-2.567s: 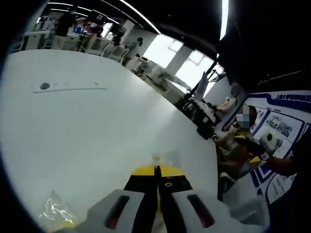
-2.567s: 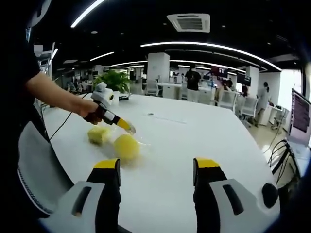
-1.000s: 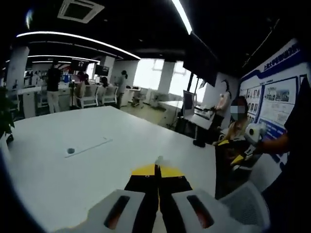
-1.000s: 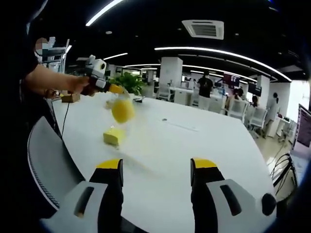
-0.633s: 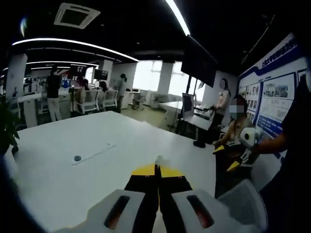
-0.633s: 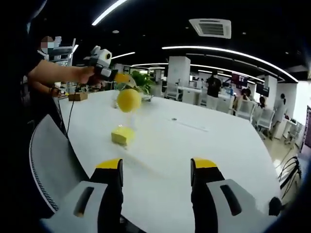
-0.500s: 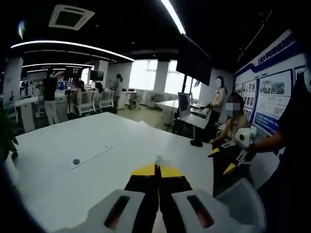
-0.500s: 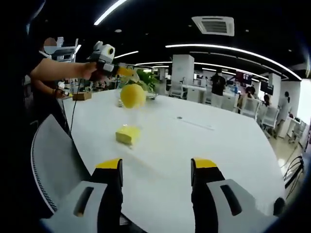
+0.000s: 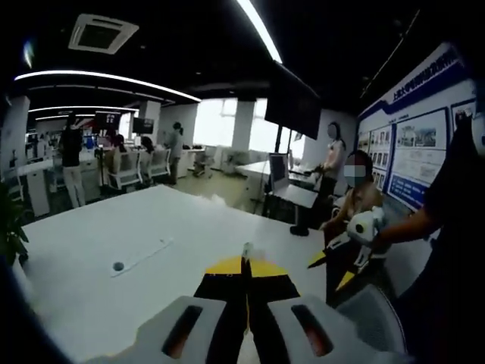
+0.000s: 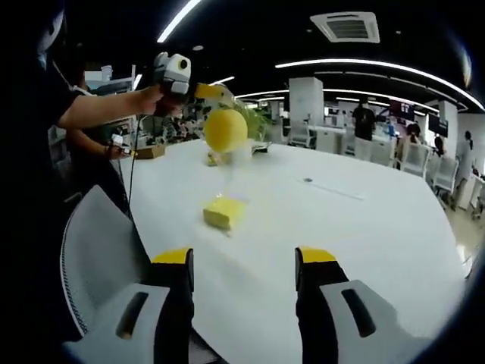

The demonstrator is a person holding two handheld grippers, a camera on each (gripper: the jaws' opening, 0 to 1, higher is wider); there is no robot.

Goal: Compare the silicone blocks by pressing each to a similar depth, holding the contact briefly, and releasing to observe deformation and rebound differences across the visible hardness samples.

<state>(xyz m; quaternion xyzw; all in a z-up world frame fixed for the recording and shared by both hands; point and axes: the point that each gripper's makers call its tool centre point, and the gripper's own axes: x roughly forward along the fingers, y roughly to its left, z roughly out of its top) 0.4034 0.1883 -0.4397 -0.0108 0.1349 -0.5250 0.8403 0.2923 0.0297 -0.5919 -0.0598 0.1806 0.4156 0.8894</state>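
Right gripper view showed the left gripper [image 10: 216,91], upper left, clamped on a bagged yellow ball [image 10: 226,130] lifted above a yellow block [image 10: 223,213]; the right gripper [image 10: 244,262] gaped empty.

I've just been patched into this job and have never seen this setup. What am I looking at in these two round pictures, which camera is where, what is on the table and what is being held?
No robot here: a person holds a two-jaw tool in each hand, and a fisheye camera rides on each one, looking forward along its jaws.

The left gripper view looks over the left tool, whose yellow-tipped jaws are closed together, pinching what looks like a bit of clear plastic at the tip. Beyond lie the white table and an office. At the right edge the other tool shows in the person's hand.

The right gripper view looks over the right tool, jaws wide apart and empty. On the table sits a yellow silicone block. Above it the left tool, seen from outside, holds up a round yellow sample, apparently in a clear bag, off the table.
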